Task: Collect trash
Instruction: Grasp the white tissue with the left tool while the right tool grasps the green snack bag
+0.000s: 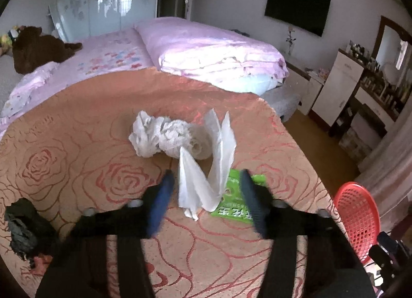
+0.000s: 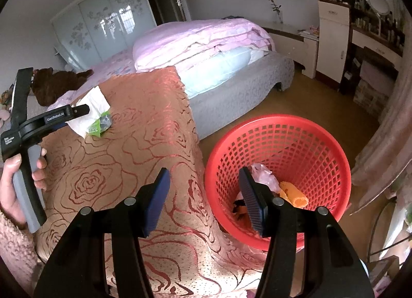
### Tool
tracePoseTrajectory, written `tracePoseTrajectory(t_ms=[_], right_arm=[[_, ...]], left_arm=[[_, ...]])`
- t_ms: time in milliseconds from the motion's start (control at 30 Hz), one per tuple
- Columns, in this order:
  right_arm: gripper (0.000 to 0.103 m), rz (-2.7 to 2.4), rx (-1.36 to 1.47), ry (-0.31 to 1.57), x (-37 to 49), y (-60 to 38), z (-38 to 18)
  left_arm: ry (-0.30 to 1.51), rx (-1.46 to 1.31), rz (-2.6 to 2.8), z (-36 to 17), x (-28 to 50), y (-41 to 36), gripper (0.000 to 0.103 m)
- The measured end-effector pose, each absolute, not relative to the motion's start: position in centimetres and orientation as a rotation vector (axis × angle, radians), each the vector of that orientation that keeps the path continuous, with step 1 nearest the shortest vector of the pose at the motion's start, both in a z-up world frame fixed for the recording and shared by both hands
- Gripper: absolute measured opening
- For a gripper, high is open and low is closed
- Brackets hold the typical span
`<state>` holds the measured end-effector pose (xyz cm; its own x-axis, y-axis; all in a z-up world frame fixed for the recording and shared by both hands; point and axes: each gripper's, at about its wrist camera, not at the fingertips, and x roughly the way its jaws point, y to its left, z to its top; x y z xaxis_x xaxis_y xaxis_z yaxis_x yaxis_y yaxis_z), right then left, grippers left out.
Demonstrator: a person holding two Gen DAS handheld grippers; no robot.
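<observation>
My left gripper [image 1: 204, 179] is open, its jaws on either side of a white tissue [image 1: 203, 184] that stands up from the rose-patterned tablecloth [image 1: 77, 159]. A green wrapper [image 1: 231, 202] lies under the tissue. A crumpled white wad [image 1: 159, 134] lies just behind. A crumpled black scrap [image 1: 22, 228] lies at the table's left edge. My right gripper [image 2: 204, 182] is open and empty, above the table's right edge beside the red basket [image 2: 309, 143]. The basket holds a pink bag [image 2: 262, 174] and an orange piece [image 2: 293, 193]. The left gripper [image 2: 77, 111] also shows there by the tissue [image 2: 90, 107].
The red basket [image 1: 358, 215] stands on the floor off the table's right side. A bed with a pink quilt [image 1: 206, 48] lies behind the table. A brown plush toy [image 1: 38, 45] sits at the back left. Cabinets and a dresser [image 2: 334, 40] stand at the right wall.
</observation>
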<state>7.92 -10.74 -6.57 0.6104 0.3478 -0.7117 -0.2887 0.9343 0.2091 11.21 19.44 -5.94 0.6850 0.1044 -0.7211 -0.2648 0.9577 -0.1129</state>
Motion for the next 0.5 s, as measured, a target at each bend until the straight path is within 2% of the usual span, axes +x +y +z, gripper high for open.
tracePoseTrajectory(t_ms=[33, 67, 167, 500], right_arm=[[0.054, 0.37, 0.071, 0.837, 7.8, -10.6, -6.6], [0.054, 0.372, 0.069, 0.837, 7.8, -10.5, -6.6], [0.054, 0.379, 0.061, 0.837, 7.6, -10.0, -6.7], [0.054, 0.411, 0.038, 0.852, 7.3, -7.7, -7.2]], left_arm=[[0.795, -0.217, 0.207, -6.2, 11.1, 19.6, 0.031], [0.804, -0.219, 0.204, -6.4, 11.1, 19.8, 0.019], [0.799, -0.233, 0.206, -6.6, 10.0, 20.6, 0.008], [0.786, -0.259, 0.2, -7.0, 4.6, 21.0, 0.007]])
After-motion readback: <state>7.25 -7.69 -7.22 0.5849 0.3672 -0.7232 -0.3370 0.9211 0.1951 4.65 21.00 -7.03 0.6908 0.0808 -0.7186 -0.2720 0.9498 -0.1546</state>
